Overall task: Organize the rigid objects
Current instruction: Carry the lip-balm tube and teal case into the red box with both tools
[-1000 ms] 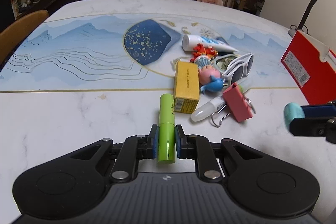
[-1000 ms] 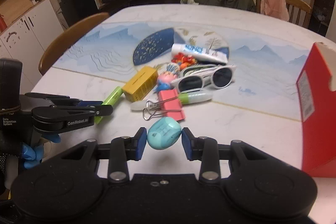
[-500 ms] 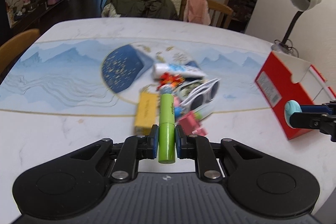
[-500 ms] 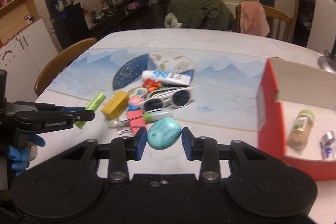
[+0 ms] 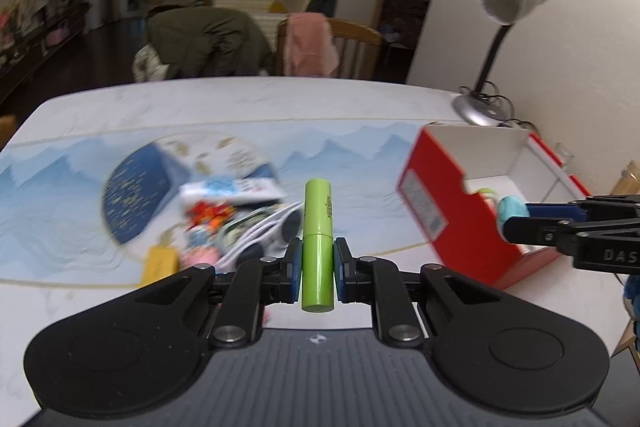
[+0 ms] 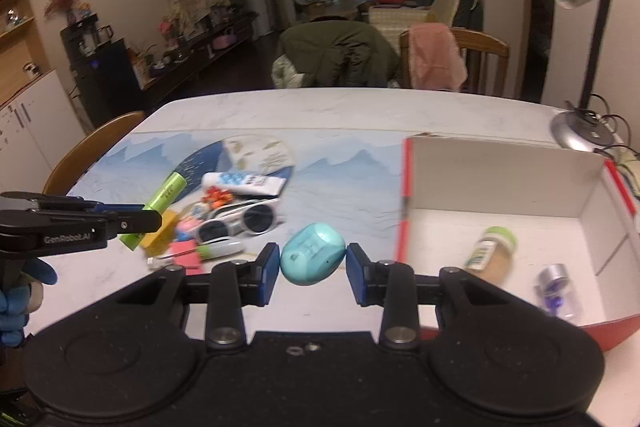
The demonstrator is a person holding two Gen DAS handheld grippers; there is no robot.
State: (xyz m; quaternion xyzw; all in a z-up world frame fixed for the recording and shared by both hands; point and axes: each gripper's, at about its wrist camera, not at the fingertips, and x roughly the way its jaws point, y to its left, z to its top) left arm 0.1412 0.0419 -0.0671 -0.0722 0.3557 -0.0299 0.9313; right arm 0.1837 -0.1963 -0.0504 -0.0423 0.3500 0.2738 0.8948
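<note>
My left gripper (image 5: 317,264) is shut on a green tube (image 5: 317,227), held upright above the table, left of the red box (image 5: 452,215). My right gripper (image 6: 313,263) is shut on a teal egg-shaped object (image 6: 313,258), just left of the red box's (image 6: 401,227) near wall. In the left wrist view the right gripper (image 5: 516,218) with the teal object (image 5: 510,209) hangs over the box's near corner. In the right wrist view the left gripper (image 6: 148,221) carries the green tube (image 6: 166,195) over the pile. Inside the box lie a small jar (image 6: 490,253) and a clear vial (image 6: 556,289).
A pile remains on the blue mat: white sunglasses (image 6: 240,219), a white tube (image 6: 244,183), a yellow box (image 6: 160,233), a pink binder clip (image 6: 186,251), small toys (image 6: 216,195). A desk lamp (image 6: 580,27) stands behind the box. Wooden chairs (image 6: 92,151) flank the table.
Both grippers have risen and swung right toward the red box, each keeping its object. The box's inside has come into view, and the pile has slid left and down.
</note>
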